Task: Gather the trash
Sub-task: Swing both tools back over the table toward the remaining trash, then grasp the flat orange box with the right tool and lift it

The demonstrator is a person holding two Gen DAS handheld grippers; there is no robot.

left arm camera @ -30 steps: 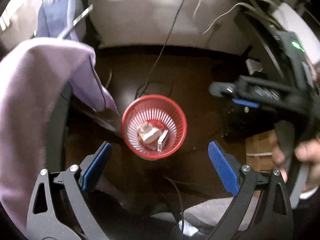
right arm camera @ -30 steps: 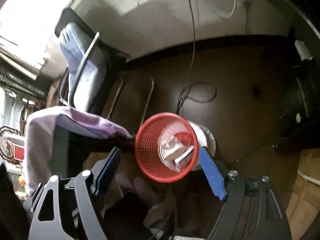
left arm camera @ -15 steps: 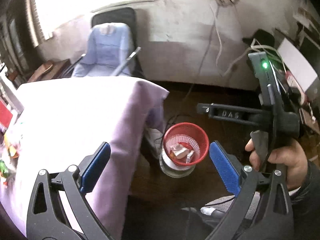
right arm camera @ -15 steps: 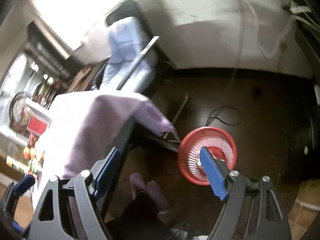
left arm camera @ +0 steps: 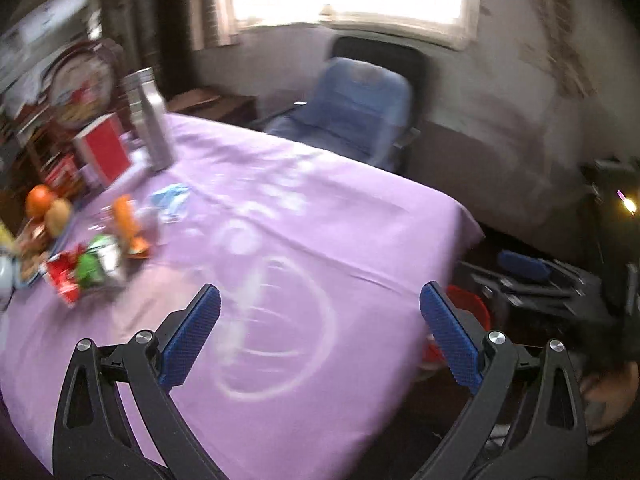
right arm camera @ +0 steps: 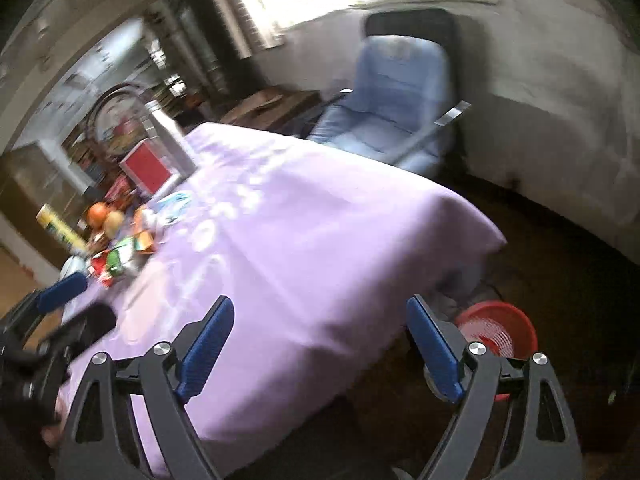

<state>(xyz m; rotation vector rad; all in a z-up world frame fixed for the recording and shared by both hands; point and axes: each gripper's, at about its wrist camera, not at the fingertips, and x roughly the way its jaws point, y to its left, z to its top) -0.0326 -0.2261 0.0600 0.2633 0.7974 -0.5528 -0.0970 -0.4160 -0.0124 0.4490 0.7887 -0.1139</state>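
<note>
Clutter sits at the far left of both views, on the purple-clothed bench [left arm camera: 320, 240]: a crumpled red and green wrapper [left arm camera: 82, 270] nearest the viewer, an orange packet [left arm camera: 126, 220] just behind it, a pale blue scrap [left arm camera: 170, 200] further in, with fruit [left arm camera: 48, 204], a red box [left arm camera: 104, 148] and a steel bottle [left arm camera: 150, 120] beyond. Which of these counts as trash is partly a guess; the wrapper and scraps look the likeliest. Moving right, the left gripper [left arm camera: 320, 336] hangs over bare cloth with its fingers [left arm camera: 192, 340] spread wide and nothing between them. The right gripper [right arm camera: 320, 340] is likewise empty, its jaws opening wider over the bench's near edge. At the lower right of both views the red basket [right arm camera: 498, 334] stands on the floor beside the bench corner, partly hidden by a finger and the hanging cloth. Both pictures are smeared, so a grab made in haste could miss the flimsy wrapper or close on the cloth with it and drag the fruit and bottle over. Loose foil may also slip from wide pads on the way across, and the basket, low and half under the overhang, is easy to overshoot.
</note>
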